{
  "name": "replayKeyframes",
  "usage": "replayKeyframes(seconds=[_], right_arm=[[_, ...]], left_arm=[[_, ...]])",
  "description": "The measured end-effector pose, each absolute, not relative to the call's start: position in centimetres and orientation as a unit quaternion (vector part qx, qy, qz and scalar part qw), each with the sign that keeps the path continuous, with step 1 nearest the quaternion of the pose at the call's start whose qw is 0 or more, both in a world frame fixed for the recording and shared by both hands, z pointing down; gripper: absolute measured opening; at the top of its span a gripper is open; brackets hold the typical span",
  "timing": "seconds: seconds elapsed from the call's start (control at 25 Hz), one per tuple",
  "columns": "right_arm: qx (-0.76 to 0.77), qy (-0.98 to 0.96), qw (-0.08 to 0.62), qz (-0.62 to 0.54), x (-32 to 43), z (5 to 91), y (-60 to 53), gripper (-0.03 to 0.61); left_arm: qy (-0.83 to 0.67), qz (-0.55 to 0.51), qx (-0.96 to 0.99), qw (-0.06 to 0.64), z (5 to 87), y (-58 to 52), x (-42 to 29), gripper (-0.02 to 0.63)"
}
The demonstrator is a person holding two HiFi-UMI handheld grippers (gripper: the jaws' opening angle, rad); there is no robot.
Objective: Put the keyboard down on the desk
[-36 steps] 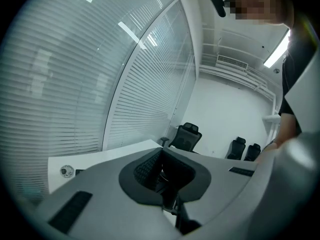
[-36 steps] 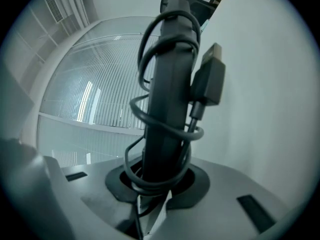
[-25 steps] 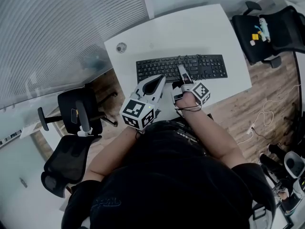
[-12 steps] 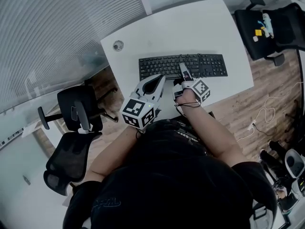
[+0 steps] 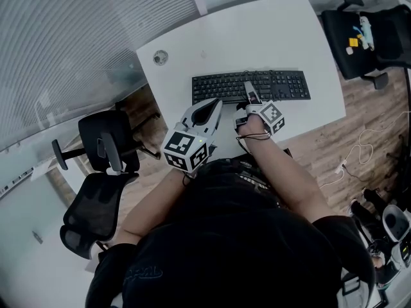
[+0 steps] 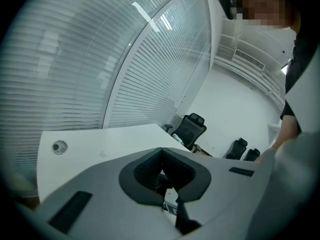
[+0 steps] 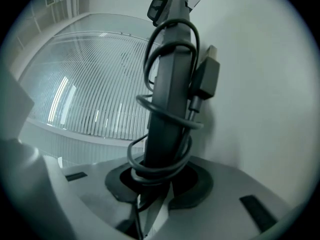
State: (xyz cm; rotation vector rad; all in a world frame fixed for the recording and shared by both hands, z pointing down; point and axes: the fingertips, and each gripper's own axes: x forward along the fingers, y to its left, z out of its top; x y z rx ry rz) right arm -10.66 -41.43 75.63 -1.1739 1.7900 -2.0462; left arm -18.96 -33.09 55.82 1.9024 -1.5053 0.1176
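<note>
A black keyboard (image 5: 257,85) lies flat along the front half of the white desk (image 5: 257,31). My right gripper (image 5: 249,96) is shut on the middle of its near edge. In the right gripper view the keyboard (image 7: 167,99) shows edge-on, with its grey cable (image 7: 165,161) wound round it and the USB plug (image 7: 205,81) hanging beside it. Whether it rests on the desk (image 7: 265,84) or hovers just above I cannot tell. My left gripper (image 5: 209,112) hangs by the keyboard's left end at the desk's front edge, shut and holding nothing.
A round cable grommet (image 5: 160,58) sits at the desk's left corner. Black office chairs (image 5: 103,153) stand to the left on the wooden floor, another chair (image 5: 369,34) with small items on it to the right. A glass wall with blinds (image 6: 125,59) lies to the left.
The keyboard and my right gripper have shifted a little to the right along the desk, away from the grommet. The left gripper has barely moved.
</note>
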Motion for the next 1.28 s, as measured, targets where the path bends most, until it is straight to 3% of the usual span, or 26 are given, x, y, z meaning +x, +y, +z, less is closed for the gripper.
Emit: replayKeyframes(seconds=[0.28, 0.68, 0.88, 1.08, 1.28], right_arm=[[-0.393, 0.601, 0.073, -0.692, -10.7, 76.1, -41.2, 0.102], [-0.378, 0.588, 0.067, -0.712, -11.5, 75.6, -41.2, 0.216], [-0.365, 0.58, 0.017, -0.728, -12.0, 75.7, -39.9, 0.327], [-0.364, 0.577, -0.047, -0.73, -11.6, 76.5, -38.1, 0.365], [-0.358, 0.579, -0.063, -0.73, -10.9, 76.7, -36.6, 0.37]], left_arm=[[-0.579, 0.044, 0.735, 0.351, 55.9, -33.0, -18.6, 0.014], [-0.573, 0.048, 0.744, 0.341, 55.3, -32.5, -18.3, 0.014], [-0.579, 0.039, 0.742, 0.336, 54.6, -32.2, -18.6, 0.014], [-0.577, 0.033, 0.744, 0.336, 54.1, -31.6, -18.4, 0.014], [-0.58, 0.03, 0.747, 0.324, 53.1, -30.8, -18.5, 0.014]])
